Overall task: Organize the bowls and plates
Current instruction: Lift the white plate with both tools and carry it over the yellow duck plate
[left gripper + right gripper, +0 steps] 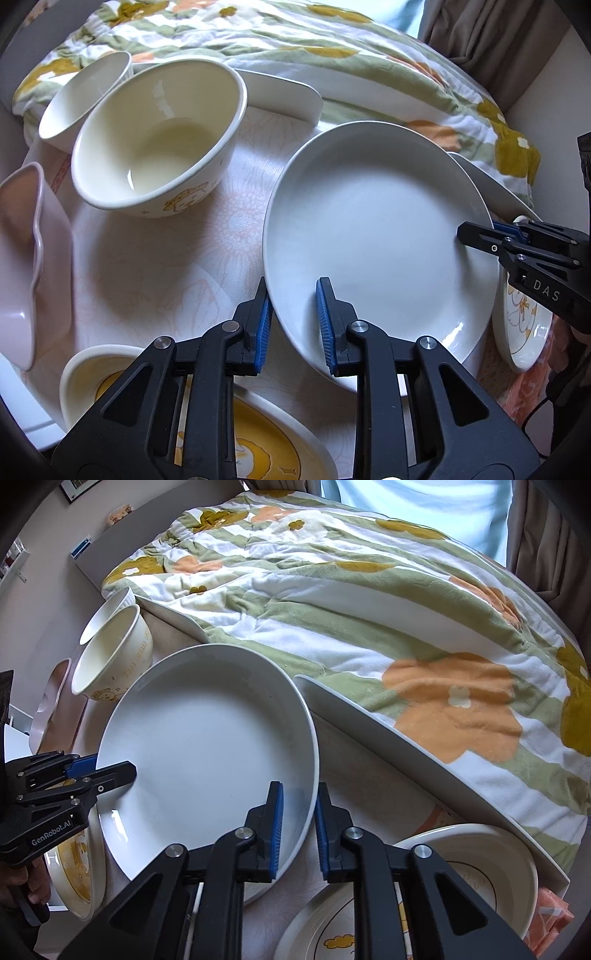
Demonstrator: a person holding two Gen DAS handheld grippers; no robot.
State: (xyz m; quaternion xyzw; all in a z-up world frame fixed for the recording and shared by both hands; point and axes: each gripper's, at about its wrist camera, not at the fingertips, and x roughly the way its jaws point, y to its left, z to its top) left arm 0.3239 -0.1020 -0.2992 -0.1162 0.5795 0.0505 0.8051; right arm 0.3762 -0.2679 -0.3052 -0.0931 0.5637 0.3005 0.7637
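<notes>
A large plain white plate (373,236) is held tilted above the table, also in the right wrist view (207,746). My left gripper (293,325) straddles its near-left rim, jaws closed on the rim; it shows in the right wrist view (99,771). My right gripper (298,827) clamps the opposite rim and appears in the left wrist view (491,236). A cream bowl with a cartoon print (159,136) stands behind, a smaller white bowl (81,96) beyond it.
A pink wavy bowl (22,258) is at the left. Yellow-patterned dishes (266,439) lie near the front, another patterned plate (524,328) at the right. White trays (406,738) border a flowered blanket (369,609). More patterned plates (480,867) sit under the right gripper.
</notes>
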